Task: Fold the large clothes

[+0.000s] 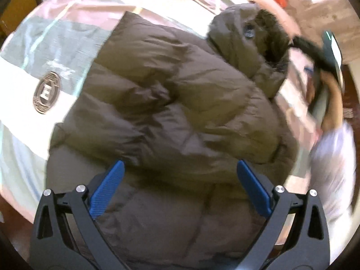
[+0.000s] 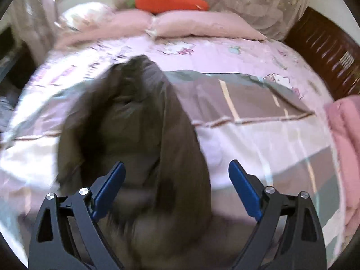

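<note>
A large olive-brown puffer jacket (image 1: pixel 171 103) lies bunched on the bed, its fur-trimmed hood (image 1: pixel 247 45) toward the upper right. My left gripper (image 1: pixel 180 168) hovers over the jacket's lower part, open, with its blue pads spread wide and gripping nothing. In the right wrist view the same jacket (image 2: pixel 139 121) appears blurred as a tall dark fold. My right gripper (image 2: pixel 176 168) is open above it; fabric lies under the gap, but the pads do not press on it. At the right edge of the left wrist view a person's hand (image 1: pixel 333 103) and pale sleeve (image 1: pixel 333 162) show, blurred.
The jacket rests on a patchwork bed cover (image 2: pixel 258 139) bearing a round emblem (image 1: pixel 46 92). Pink pillows (image 2: pixel 202 27) and an orange carrot plush (image 2: pixel 171 1) sit at the head. A dark wooden bed frame (image 2: pixel 326 49) and a folded pink blanket (image 2: pixel 346 135) are at the right.
</note>
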A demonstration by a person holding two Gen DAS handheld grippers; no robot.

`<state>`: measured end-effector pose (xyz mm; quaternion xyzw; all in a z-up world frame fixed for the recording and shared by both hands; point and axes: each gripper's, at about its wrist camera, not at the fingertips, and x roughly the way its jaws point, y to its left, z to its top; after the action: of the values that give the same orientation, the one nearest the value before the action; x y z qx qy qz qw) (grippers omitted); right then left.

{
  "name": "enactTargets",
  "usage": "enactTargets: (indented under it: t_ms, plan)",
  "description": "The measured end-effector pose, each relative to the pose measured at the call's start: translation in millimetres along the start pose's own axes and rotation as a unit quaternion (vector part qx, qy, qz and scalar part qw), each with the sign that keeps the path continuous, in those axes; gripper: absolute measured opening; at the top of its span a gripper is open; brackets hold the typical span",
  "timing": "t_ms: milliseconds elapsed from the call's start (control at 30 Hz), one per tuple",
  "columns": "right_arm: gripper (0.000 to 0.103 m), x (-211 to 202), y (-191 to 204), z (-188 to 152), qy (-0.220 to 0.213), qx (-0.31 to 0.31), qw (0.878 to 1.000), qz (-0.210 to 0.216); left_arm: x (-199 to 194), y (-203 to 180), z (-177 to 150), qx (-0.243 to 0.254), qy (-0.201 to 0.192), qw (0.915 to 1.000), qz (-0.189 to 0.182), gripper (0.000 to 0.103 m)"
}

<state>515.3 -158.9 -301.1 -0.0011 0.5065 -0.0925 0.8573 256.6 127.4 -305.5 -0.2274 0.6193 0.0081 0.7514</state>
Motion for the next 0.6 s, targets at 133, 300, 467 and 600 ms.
enactTargets:
  t_ms: [133, 300, 467, 600]
  plan:
    - [0.093, 52, 9, 26, 0.011, 0.026, 0.998, -0.058, 12, -3, -1, 0.035, 0.019, 0.9991, 0.012, 0.101]
    - [0.006, 74, 13, 2, 0.024, 0.057, 0.998, -0.032, 18, 4, 4, 0.026, 0.028, 0.9992, 0.013, 0.101]
    - [0.005, -54, -11, -34, -0.155, 0.044, 0.979, 0.128, 15, 12, 6, 0.011, 0.015, 0.9997, 0.018, 0.101]
    - [0.005, -171, -67, -108, -0.219, 0.021, 0.92, 0.325, 13, 14, 6, -0.001, 0.015, 0.9997, 0.02, 0.101]
